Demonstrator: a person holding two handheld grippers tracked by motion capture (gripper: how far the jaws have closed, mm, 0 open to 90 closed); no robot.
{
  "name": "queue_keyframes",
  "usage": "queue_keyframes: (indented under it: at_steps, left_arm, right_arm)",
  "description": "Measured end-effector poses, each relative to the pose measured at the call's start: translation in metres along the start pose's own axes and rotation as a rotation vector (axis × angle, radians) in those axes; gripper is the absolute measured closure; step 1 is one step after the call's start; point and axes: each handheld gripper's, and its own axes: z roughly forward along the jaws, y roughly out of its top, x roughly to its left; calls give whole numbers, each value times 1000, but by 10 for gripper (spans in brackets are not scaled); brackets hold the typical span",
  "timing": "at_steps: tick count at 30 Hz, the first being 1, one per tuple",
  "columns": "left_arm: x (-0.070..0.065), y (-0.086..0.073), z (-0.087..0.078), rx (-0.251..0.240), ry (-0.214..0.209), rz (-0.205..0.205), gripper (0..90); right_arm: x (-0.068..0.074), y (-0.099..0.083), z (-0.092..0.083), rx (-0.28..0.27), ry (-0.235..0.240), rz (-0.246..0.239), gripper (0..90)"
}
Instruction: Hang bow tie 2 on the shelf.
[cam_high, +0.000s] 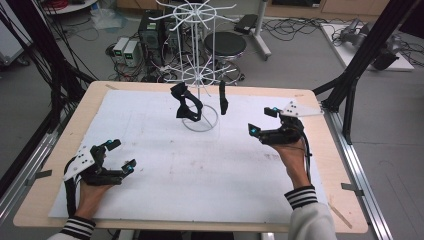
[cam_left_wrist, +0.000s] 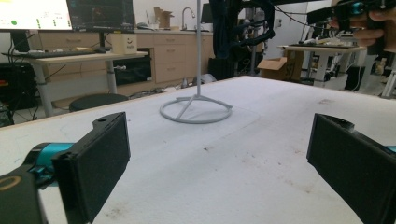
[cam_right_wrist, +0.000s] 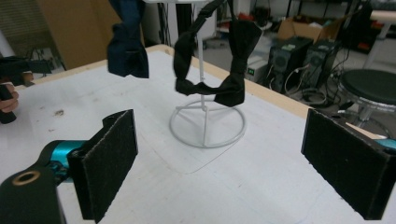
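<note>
Here, nearest the person, the left tool (cam_high: 121, 155) rests low over the white foam-covered worktop (cam_high: 165, 170), its two black padded jaws spread wide with nothing between them; the left gripper view shows bare, speckled sheet in the gap. Farther forward and to its right, the right tool (cam_high: 262, 121) is held in a hand with a striped cuff (cam_high: 301, 196), jaws likewise spread apart and empty.

Ahead of both tools, between them and slightly beyond, stands the white wire display stand with a ring base (cam_high: 200, 119). From its arms hang two things: a black fabric bow tie with a looped strap (cam_high: 187, 105), on the side nearer the left tool, and a dark narrow fabric piece (cam_high: 223, 100), nearer the right tool. Neither tool touches them; both are well apart from the stand.

The right gripper view shows the bow tie (cam_right_wrist: 219, 70) dangling just above the ring base (cam_right_wrist: 207, 125), and the other piece (cam_right_wrist: 126, 42) looks navy there, its top cut off by the frame. The left gripper view gives the stand's pole and ring (cam_left_wrist: 196, 109), with the hanging pieces cut off above. What kind of item the navy piece is cannot be told.
</note>
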Motion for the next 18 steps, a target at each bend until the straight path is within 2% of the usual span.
queue_keyframes:
  at_steps: [2, 6, 9, 12, 13, 14, 15, 18]
  left_arm:
    - [0, 0, -1, -3, 0, 4, 65]
    - [0, 0, -1, -2, -1, 2, 65]
    - [0, 0, -1, -3, 1, 3, 65]
    - [0, 0, -1, -3, 1, 4, 64]
    - [0, 0, -1, -4, 1, 3, 64]
    - [0, 0, -1, -4, 1, 3, 65]
    - [0, 0, -1, -4, 1, 3, 64]
    - [-1, 0, -1, -4, 0, 4, 64]
  right_arm:
    - [2, -4, -3, -15, -6, -7, 99]
    - [13, -26, -21, -114, -22, 13, 99]
    - [17, -41, -32, -161, -45, 24, 99]
    - [20, -52, -38, -165, -63, 18, 99]
    - [22, -61, -42, -174, -78, 12, 99]
    - [22, -61, -42, -174, -78, 12, 99]
    - [24, -70, -45, -195, -88, 12, 99]
    - [29, -83, -49, -206, -105, 3, 99]
